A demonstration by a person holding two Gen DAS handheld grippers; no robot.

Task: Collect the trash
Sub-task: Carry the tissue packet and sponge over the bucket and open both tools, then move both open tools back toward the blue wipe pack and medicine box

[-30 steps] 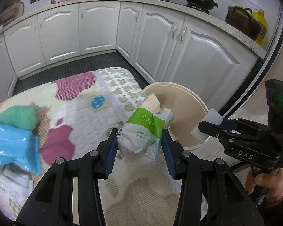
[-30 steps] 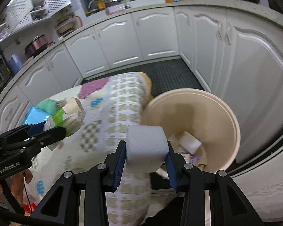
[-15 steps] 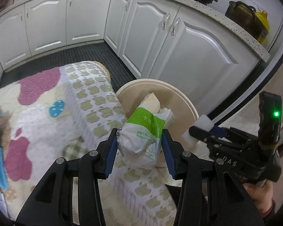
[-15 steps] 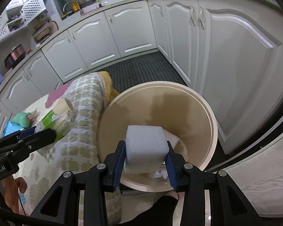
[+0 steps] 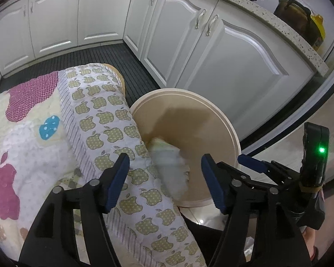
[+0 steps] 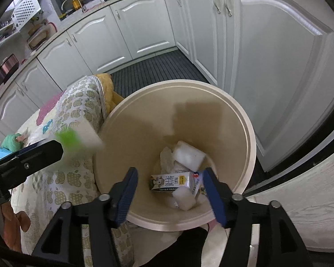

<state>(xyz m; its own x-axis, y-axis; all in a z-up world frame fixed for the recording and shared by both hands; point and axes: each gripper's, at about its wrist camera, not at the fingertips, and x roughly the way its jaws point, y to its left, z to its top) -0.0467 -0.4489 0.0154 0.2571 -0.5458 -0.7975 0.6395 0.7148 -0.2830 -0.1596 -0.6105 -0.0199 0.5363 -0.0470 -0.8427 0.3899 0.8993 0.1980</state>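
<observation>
Both grippers hang over the beige trash bin [image 6: 245,120], and their jaws have just been opening. The left gripper [image 5: 164,178] is released; a blurred white-green packet [image 5: 171,166], probably the wrapper, is below it at the bin's left rim. The right gripper [image 6: 169,189] is released too, nothing between its pads; a white foam block [image 6: 189,158] lies inside on the bottom, beside a milk carton [image 6: 169,181].

Both fisheye cameras sit just behind their claws and look steeply down. The left wrist view faces the quilt-covered edge [image 5: 113,138] and the bin's rim; the right wrist view looks straight into the beige bin [image 6: 238,120]. Both share the bin, quilt and white cabinets [image 5: 189,51].
</observation>
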